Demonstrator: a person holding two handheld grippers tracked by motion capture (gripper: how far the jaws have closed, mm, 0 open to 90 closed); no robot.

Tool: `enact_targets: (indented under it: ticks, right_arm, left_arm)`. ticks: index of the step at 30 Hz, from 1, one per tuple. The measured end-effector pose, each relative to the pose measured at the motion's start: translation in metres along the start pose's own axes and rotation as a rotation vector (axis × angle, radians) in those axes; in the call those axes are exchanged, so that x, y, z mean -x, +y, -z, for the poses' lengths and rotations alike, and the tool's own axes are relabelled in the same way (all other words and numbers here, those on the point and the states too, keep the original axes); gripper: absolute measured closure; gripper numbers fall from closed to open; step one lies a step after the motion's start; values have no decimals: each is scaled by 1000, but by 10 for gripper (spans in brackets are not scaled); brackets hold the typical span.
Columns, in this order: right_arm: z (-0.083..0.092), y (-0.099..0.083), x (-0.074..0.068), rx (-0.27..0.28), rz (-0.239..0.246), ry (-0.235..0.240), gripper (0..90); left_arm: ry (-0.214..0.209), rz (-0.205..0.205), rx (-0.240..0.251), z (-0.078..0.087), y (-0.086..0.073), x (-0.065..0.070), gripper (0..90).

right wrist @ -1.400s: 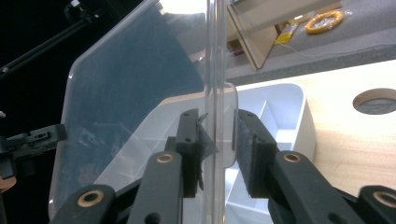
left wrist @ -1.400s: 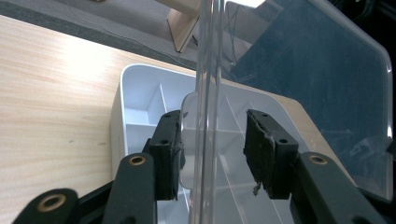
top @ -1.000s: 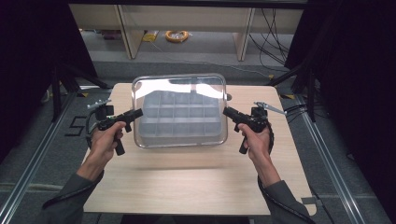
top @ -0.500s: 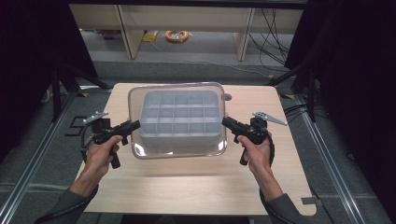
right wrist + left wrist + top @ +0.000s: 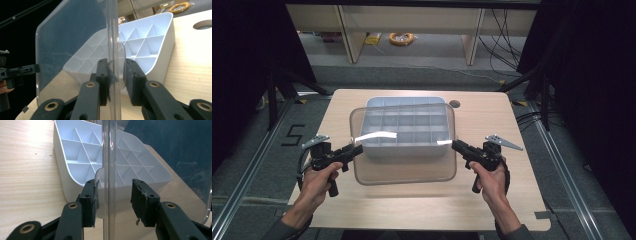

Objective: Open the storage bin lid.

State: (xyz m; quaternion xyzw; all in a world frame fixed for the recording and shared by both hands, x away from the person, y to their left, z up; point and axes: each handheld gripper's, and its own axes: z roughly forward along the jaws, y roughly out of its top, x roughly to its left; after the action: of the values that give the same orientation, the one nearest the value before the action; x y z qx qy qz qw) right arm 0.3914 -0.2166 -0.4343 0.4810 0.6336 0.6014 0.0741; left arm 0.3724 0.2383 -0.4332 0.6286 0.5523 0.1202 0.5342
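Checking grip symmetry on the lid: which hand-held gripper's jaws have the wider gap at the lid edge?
The left hand-held gripper: its jaws stand visibly apart around the clear lid's edge tab. The right hand-held gripper has its jaws much closer on its tab.

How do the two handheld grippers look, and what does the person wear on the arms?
Both the left gripper and the right gripper are black, pistol-shaped tools with a grey three-cornered plate on top and a black cable trailing behind. Their jaws are black bars with brass-coloured rivets and worn dark pads. The sleeves are grey.
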Motion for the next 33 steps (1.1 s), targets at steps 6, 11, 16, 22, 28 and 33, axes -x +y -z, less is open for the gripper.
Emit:
enact_targets:
  ticks: [6,11,16,22,28,33]
  right_arm:
    - [10,-11,-5,1,15,-1,750]
    - [19,-24,-12,-15,-13,15,758]
    - [25,-31,-17,-39,-10,3,761]
    - [32,-43,-20,-45,5,9,766]
    - [35,-55,-20,-68,-44,5,764]
    - [39,-60,-21,-83,-86,17,765]
  left_arm:
    - [-7,-9,-10,12,-12,3,571]
    - [-11,10,-45,16,-27,0,569]
    - [-14,21,-67,18,-38,-2,568]
    - [-25,41,-97,24,-52,-3,569]
    - [-21,32,-113,29,-56,-2,578]
    - [-35,43,-96,30,-59,-1,581]
